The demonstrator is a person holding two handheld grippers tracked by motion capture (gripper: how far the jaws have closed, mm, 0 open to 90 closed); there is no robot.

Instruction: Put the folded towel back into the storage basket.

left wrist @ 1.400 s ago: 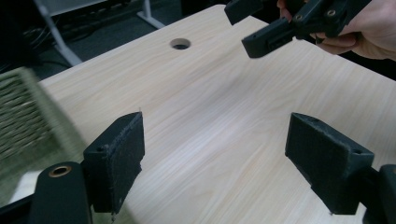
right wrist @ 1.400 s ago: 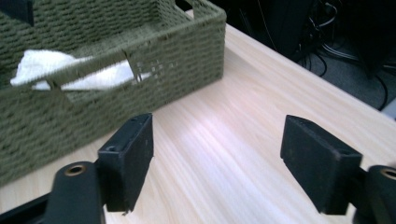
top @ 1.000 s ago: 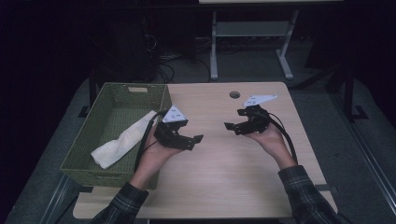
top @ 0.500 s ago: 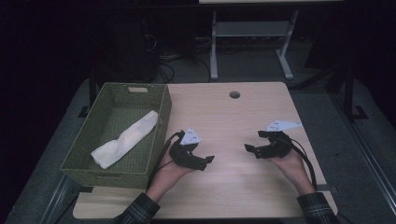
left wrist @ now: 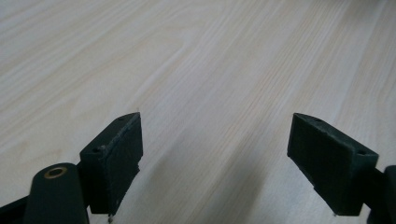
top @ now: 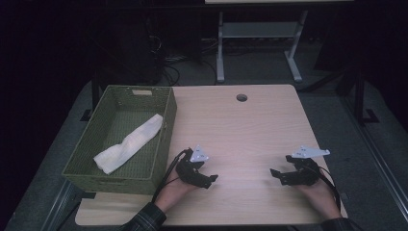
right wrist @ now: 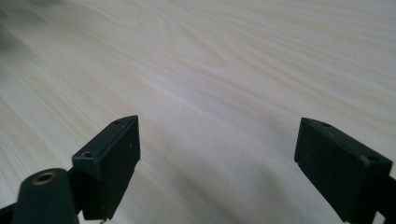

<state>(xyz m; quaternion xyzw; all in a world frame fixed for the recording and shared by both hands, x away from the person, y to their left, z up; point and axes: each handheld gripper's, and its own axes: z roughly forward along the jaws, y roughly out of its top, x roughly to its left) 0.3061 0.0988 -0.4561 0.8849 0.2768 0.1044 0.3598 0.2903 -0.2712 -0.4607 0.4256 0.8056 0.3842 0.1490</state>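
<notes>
A green woven basket at the table's left edge holds a crumpled white cloth, while the left gripper just beside it and the right gripper, well apart, sit low over bare wood, both wide open and empty, the right's jaws having just been opening.

The high view's bottom edge cuts off both sleeves; the basket's near wall hides its floor beneath.
</notes>
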